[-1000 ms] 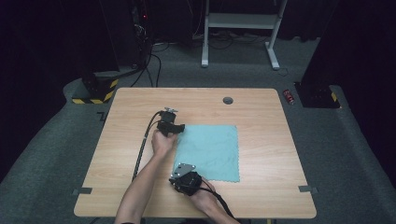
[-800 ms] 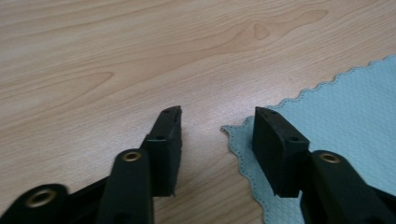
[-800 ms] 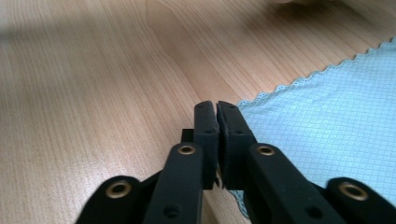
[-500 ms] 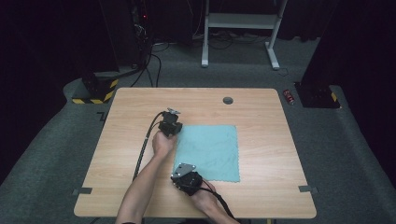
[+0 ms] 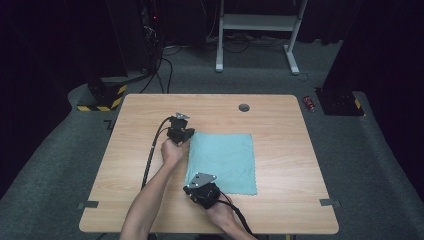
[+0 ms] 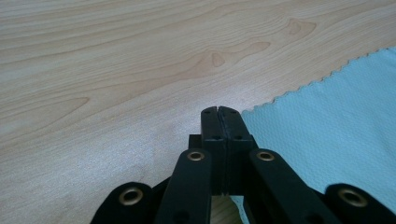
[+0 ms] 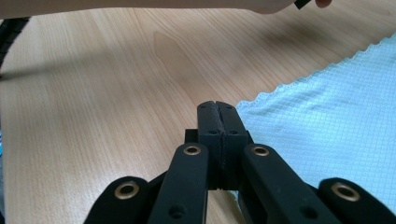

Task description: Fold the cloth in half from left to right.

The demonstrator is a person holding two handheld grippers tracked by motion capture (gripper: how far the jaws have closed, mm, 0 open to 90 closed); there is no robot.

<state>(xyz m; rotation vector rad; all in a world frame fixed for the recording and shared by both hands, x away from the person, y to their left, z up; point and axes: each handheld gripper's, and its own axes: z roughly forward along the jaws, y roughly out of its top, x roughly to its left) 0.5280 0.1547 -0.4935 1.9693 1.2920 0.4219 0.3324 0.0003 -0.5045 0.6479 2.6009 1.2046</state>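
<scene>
Looking down from the high view, a teal cloth (image 5: 222,162) lies flat on the wooden bench (image 5: 280,120), with the left gripper (image 5: 181,134) at the cloth's far left corner and the right gripper (image 5: 202,189) at its near left corner, each held in a hand. In the left gripper view the fingers (image 6: 211,122) are pressed together, tips at the scalloped cloth corner (image 6: 327,135); whether fabric is pinched cannot be told. In the right gripper view the fingers (image 7: 209,119) are likewise closed tight at the cloth's edge (image 7: 327,121), a forearm (image 7: 140,3) crossing the top.
</scene>
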